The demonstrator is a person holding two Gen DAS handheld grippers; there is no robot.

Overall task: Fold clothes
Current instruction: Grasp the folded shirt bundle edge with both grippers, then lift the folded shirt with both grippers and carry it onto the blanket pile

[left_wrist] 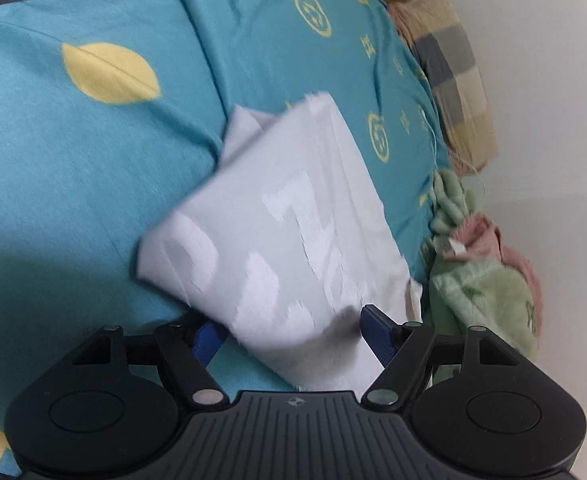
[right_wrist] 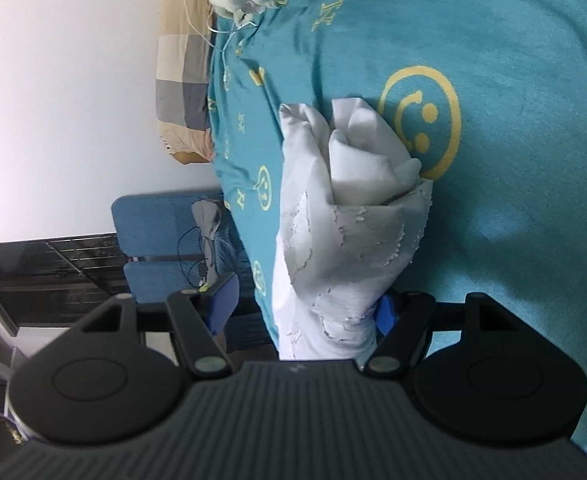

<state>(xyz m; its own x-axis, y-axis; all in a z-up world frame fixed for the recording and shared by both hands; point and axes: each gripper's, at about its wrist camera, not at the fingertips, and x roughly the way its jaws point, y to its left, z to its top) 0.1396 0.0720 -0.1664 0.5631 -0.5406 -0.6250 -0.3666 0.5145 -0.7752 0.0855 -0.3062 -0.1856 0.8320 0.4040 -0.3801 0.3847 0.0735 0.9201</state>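
Note:
A white garment [left_wrist: 277, 216] with a cracked white print lies on the teal bedsheet [left_wrist: 73, 168], blurred in the left wrist view. Its near end runs between the jaws of my left gripper [left_wrist: 293, 324] and covers part of the left blue finger [left_wrist: 207, 338]. The jaws stand wide and do not pinch the cloth. In the right wrist view the same garment [right_wrist: 349, 208] is bunched and passes between the jaws of my right gripper [right_wrist: 305, 300]. It touches the right blue finger [right_wrist: 385, 314], while the left finger [right_wrist: 223, 300] stands clear of it.
The sheet [right_wrist: 513, 160] bears yellow smiley prints. A checked pillow [left_wrist: 449, 68] lies against the white wall [left_wrist: 545, 80]. A green and pink fluffy blanket [left_wrist: 481, 272] is heaped at the sheet's edge. Beside the bed stands a blue chair [right_wrist: 153, 240] with a cable on it.

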